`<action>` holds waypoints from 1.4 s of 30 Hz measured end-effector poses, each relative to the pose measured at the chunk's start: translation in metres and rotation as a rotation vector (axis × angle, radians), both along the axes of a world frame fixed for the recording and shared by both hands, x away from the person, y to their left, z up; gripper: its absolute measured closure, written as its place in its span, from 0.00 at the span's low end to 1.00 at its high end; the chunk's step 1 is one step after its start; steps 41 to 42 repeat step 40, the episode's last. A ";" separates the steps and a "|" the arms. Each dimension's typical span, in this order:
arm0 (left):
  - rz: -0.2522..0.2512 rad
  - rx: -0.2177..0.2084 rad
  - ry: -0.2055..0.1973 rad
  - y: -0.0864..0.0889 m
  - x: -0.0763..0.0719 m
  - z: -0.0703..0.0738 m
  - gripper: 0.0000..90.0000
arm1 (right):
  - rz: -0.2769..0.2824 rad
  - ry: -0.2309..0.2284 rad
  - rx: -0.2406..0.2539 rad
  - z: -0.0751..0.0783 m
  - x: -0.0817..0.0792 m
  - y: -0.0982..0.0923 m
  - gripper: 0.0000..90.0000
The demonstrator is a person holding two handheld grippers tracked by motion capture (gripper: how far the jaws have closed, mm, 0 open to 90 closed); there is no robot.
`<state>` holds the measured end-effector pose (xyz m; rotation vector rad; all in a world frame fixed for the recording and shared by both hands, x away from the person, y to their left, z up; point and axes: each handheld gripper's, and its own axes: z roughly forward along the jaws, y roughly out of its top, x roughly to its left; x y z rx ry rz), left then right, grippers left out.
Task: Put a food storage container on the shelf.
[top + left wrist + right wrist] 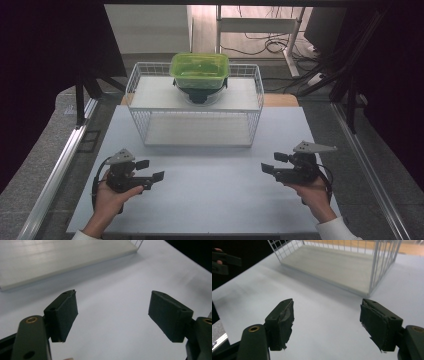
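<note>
A green lidded container (199, 70) sits on a black base on the top shelf of a white wire rack (195, 102) at the far middle of the white table (210, 195). My left gripper (151, 170) is low over the near left of the table, open, with nothing between its jaws; its pads (65, 315) frame bare tabletop. My right gripper (272, 163) is low over the near right, also open and empty, its pads (283, 322) set wide apart. Both point inward toward the table's middle, well short of the rack.
The rack's lower shelf (342, 267) is bare and its front is open; the same shelf (50, 262) lies ahead of the left gripper. Metal rails (60, 165) run along both table sides. Cables (270, 45) lie on the floor behind.
</note>
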<state>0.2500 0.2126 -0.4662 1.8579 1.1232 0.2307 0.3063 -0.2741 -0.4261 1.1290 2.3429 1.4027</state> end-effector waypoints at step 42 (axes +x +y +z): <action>0.004 0.061 0.016 -0.003 -0.007 -0.017 0.24 | -0.034 0.019 -0.068 -0.033 -0.015 -0.006 0.30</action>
